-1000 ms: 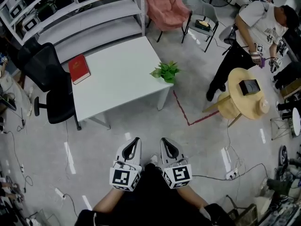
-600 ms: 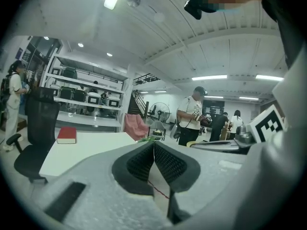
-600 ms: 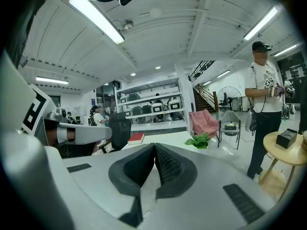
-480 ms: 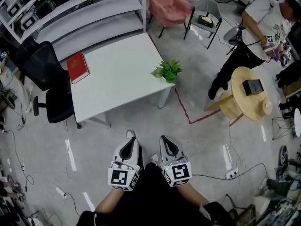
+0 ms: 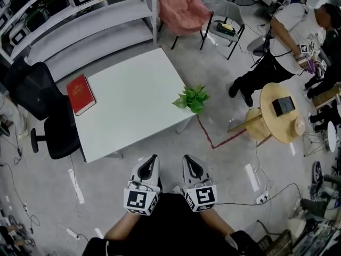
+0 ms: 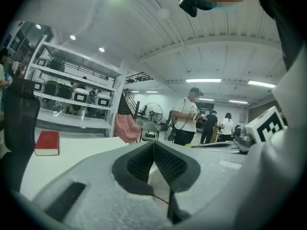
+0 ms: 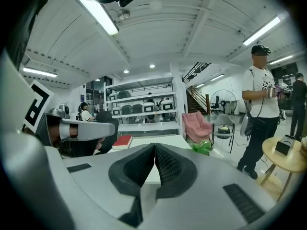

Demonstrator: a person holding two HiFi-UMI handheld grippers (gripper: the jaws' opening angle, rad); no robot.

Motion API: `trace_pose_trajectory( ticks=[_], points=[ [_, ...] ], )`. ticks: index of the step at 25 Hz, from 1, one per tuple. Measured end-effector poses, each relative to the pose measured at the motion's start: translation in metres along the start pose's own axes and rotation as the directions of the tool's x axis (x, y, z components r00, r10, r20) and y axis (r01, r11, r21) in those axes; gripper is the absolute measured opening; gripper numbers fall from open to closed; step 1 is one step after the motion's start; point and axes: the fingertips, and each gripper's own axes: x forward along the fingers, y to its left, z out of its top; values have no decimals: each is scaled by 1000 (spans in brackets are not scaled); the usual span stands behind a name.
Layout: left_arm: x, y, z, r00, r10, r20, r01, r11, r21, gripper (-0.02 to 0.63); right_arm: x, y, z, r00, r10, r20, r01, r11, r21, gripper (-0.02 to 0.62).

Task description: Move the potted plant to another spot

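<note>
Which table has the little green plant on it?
The big white square table, with the potted plant at its corner edge. The small round wooden table holds a dark box instead.

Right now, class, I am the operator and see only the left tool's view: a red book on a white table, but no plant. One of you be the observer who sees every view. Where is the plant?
Observer: The potted plant stands on the right corner of the white table, at the end away from the red book.
Operator: Is a tool near it?
Observer: No. In the head view the left tool and the right tool are both over the floor, short of the table's near edge.
Operator: Is the right tool ready to grasp?
Observer: Not yet. In its own view its jaws are together, with nothing between them.
</note>
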Motion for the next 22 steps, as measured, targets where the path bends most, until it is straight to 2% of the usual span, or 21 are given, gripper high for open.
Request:
trace_pose_trajectory(
  ticks=[6,12,18,22],
  points=[
    [32,55,18,997,-70,-22,70,997,6,18,65,5,15,997,-70,-21,69,998,-10,12],
    [54,87,26,987,-148,-60,148,989,-5,18,104,-2,21,987,-150,-51,149,989,-21,12],
    [80,98,29,985,-164,-54,162,986,-30,18,125,-21,20,978,-187,-92,182,981,-64,12],
    [102,94,33,987,-155,-51,154,988,-26,18,142,-43,17,979,-171,-115,162,983,-84,12]
  ],
)
